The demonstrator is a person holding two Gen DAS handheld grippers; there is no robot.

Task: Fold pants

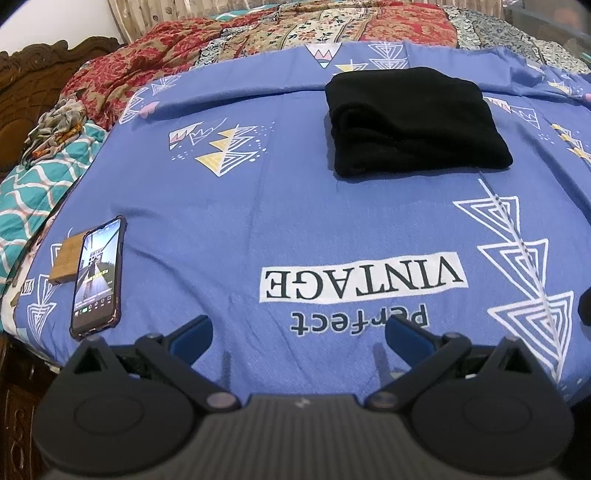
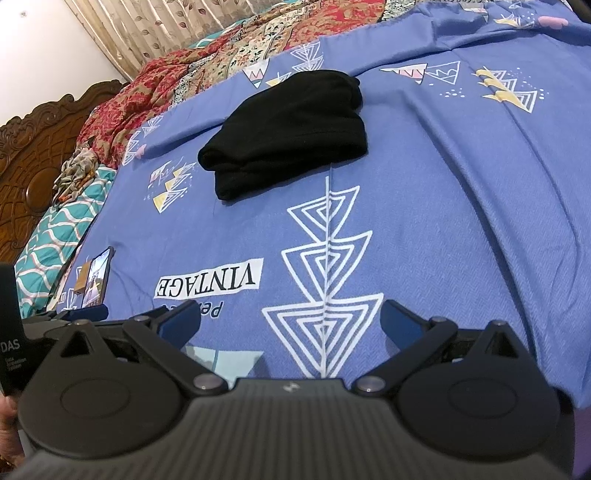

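The black pants [image 1: 413,122] lay folded into a thick, compact bundle on the blue patterned sheet [image 1: 258,206] of the bed, towards its far side, with stacked layers showing along the near edge; in the right wrist view the same bundle [image 2: 288,133] sat just beyond the top of a column of white nested triangles printed on the sheet; nothing touched it. Closer in, the sheet carried the words "Perfect VINTAGE", upside down from both cameras. The left tongs [image 1: 299,332] stood wide apart over the near part of the sheet, blue pads spread and holding nothing, well apart from the pants; the right tongs [image 2: 290,325] were likewise spread wide and empty, above the lowest triangle. On the left edge of the bed a phone [image 1: 98,277] with a lit screen leaned against a small wooden block [image 1: 66,262]. Beyond the sheet lay a red floral patchwork quilt [image 1: 258,33], a teal wave-patterned blanket [image 1: 33,184] at the left, a carved wooden headboard [image 2: 33,147] and a leaf-print curtain [image 2: 155,26].
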